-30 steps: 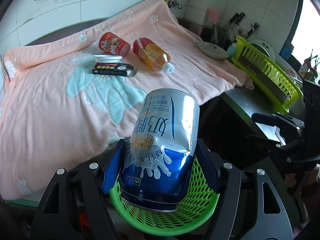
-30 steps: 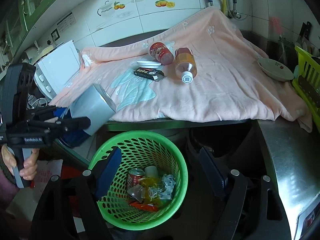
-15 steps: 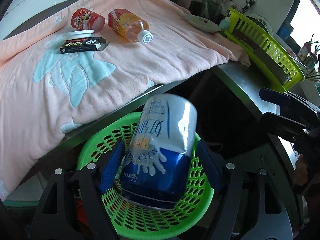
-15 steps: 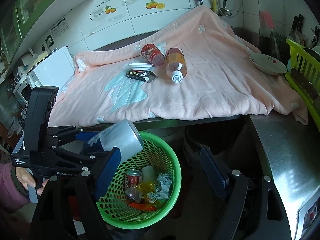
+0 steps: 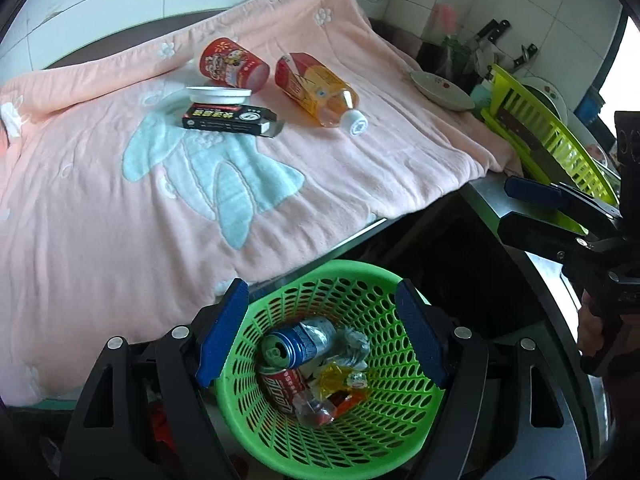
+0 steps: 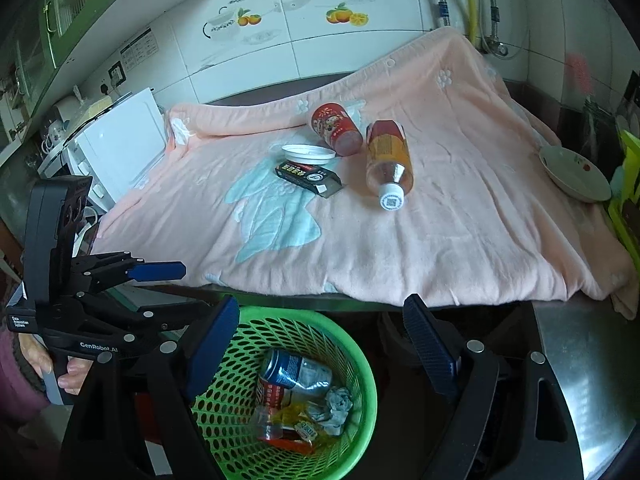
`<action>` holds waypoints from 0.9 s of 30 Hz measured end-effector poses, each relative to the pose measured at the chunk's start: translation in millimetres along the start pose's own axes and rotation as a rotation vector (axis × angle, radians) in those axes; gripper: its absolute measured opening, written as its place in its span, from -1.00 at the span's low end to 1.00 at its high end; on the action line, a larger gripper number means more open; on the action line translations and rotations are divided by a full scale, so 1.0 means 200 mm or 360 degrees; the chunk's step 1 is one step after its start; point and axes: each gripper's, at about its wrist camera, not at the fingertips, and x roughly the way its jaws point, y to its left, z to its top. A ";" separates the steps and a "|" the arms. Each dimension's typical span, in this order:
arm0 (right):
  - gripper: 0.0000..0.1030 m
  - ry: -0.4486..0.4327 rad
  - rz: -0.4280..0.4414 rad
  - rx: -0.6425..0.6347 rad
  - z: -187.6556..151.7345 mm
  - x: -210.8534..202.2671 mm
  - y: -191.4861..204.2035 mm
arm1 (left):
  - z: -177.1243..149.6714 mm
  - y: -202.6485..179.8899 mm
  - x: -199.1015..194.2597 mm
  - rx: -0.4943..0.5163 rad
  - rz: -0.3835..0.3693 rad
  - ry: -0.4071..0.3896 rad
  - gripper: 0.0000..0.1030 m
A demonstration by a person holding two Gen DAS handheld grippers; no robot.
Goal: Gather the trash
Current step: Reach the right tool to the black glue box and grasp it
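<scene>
Left wrist view: our left gripper (image 5: pixel 320 332) wide open, nothing between jaws, right above green mesh plastic basket (image 5: pixel 408 428). Blue-silver dented can (image 5: pixel 298 340) lying inside on other trash. Our right gripper (image 6: pixel 324 348) opening too, empty. Red cup (image 5: pixel 234 65), orange bottle (image 5: pixel 316 90), black box (image 5: pixel 228 119) on pink blanket (image 5: pixel 100 220).

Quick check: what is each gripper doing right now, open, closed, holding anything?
Left gripper: open, empty, above the green basket.
Right gripper: jaws opening, nothing between them.
</scene>
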 end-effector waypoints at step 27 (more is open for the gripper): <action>0.65 0.0190 0.0069 -0.0354 0.59 0.83 0.19 | 0.29 0.59 -0.09 -0.0212 0.0177 -0.0134 0.57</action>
